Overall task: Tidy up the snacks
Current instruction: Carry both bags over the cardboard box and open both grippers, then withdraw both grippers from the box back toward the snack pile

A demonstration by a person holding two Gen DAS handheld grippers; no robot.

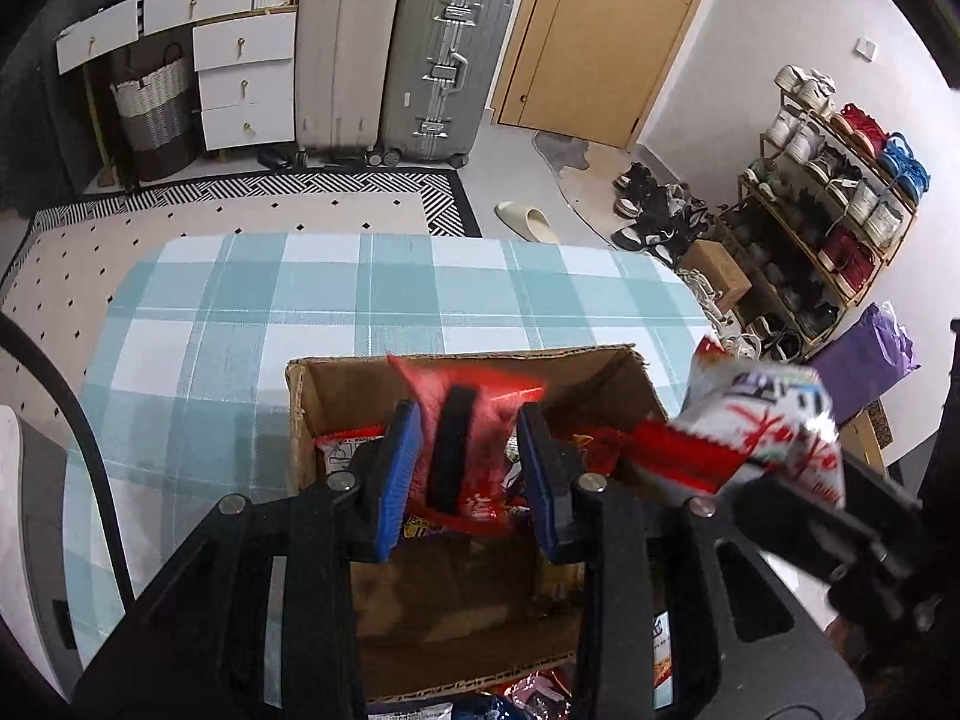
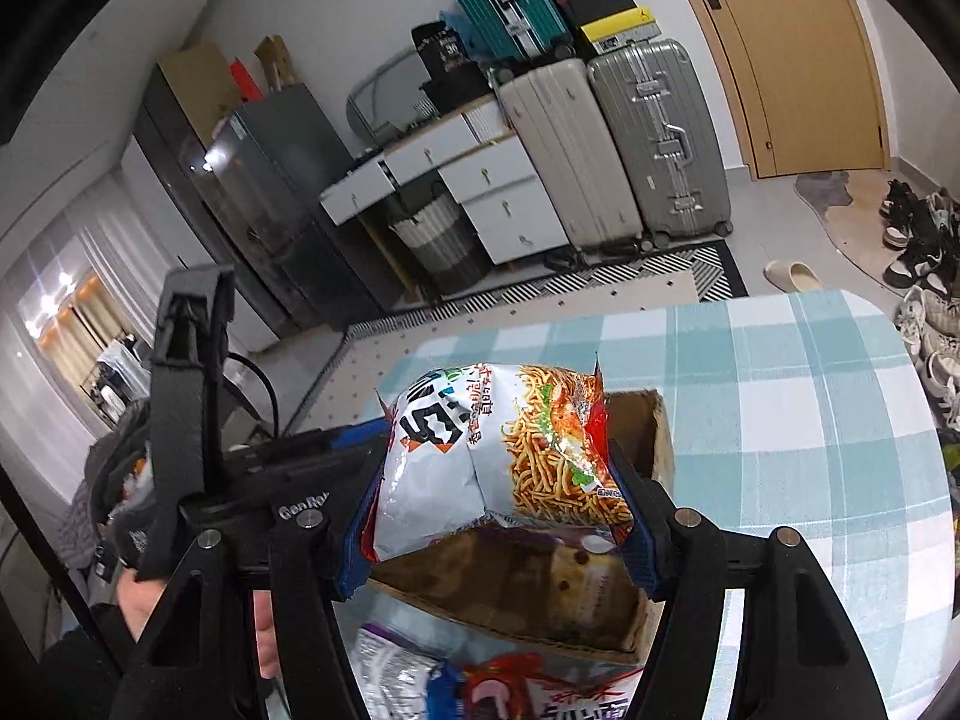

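A cardboard box (image 1: 606, 360) stands on the plaid table and holds several snack packs. My left gripper (image 1: 468, 450) hangs over the box with its jaws apart; a blurred red snack bag (image 1: 474, 396) lies between them, seemingly loose, over the box. My right gripper (image 2: 498, 468) is shut on a white noodle-snack bag (image 2: 510, 450) and holds it above the box's near edge (image 2: 540, 576). That bag also shows at the right in the left wrist view (image 1: 774, 426). More snack packs (image 2: 420, 678) lie on the table in front of the box.
The table with a blue-white plaid cloth (image 1: 360, 294) stretches beyond the box. Suitcases (image 1: 402, 54), white drawers (image 1: 240, 78), a door and a shoe rack (image 1: 840, 204) stand across the room. A purple bag (image 1: 870, 354) sits at the table's right.
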